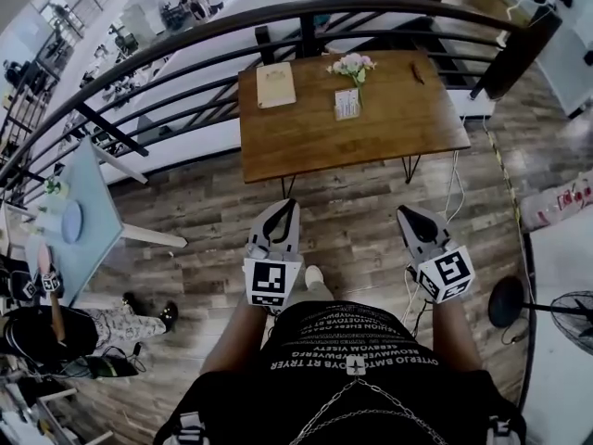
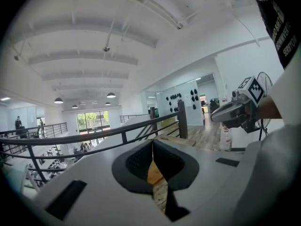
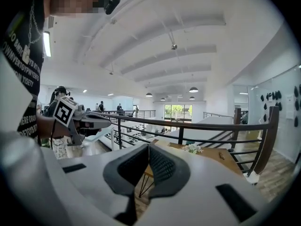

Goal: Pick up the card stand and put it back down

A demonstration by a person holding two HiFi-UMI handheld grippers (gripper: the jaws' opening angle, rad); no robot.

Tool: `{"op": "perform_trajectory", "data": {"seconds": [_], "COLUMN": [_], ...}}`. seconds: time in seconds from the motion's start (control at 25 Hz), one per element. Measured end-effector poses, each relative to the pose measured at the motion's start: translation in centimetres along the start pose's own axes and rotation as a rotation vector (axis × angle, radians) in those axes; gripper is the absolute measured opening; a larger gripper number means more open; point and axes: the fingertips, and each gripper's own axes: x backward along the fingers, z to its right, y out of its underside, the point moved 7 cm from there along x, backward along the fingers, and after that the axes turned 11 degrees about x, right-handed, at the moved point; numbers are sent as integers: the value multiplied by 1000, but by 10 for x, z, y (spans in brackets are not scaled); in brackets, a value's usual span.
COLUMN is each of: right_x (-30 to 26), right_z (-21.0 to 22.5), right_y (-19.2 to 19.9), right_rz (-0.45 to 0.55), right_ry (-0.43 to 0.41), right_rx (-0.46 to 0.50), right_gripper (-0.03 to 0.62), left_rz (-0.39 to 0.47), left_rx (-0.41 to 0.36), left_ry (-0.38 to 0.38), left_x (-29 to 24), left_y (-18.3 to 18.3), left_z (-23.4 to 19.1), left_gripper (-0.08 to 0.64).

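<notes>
The card stand (image 1: 346,104), a small upright white card, stands on the wooden table (image 1: 306,137) just in front of a small bunch of flowers (image 1: 352,66). Both grippers are held low near my body, well short of the table and over the plank floor. My left gripper (image 1: 288,208) is shut with nothing in it, its jaws meeting tip to tip (image 2: 152,147). My right gripper (image 1: 404,213) is also shut and empty (image 3: 148,149). Each gripper shows in the other's view, the right one (image 2: 235,112) and the left one (image 3: 87,120).
A tan notebook (image 1: 275,84) and a dark pen-like item (image 1: 417,72) lie on the table. A curved black railing (image 1: 185,40) runs behind it. A pale blue table (image 1: 88,211) and a seated person (image 1: 56,327) are at left, a floor fan (image 1: 570,318) at right.
</notes>
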Motion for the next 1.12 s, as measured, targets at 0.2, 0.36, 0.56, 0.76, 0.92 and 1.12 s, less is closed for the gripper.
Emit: {"op": "perform_trajectory", "data": {"seconds": [0.2,0.36,0.56,0.76,0.92,1.12], "right_x": [-33,-58,-81,-86,-89,-104], "right_z": [-3,-1,2,7,10,10], "right_y": [-7,-24,-39,-42,-39,-32], "right_rz": [-21,-16,-10,-27,-60,-88], "right_ry": [18,36,75,104,114,94], "right_rx": [8,30,57,55,40,35], "right_gripper": [15,15,15,15,15,15], "left_rz": [10,19,30,16,10,-12], "left_rx": [-1,2,3,10,19,25], "left_ry": [19,29,53,87,109,98], "left_x": [-15,-28,-44,-58,-65,-73], "left_y": [-2,-10,-15,-14,-11,-3], "left_z": [-34,-61,-86,-93,-96,-107], "left_gripper": [29,29,29,29,29,29]}}
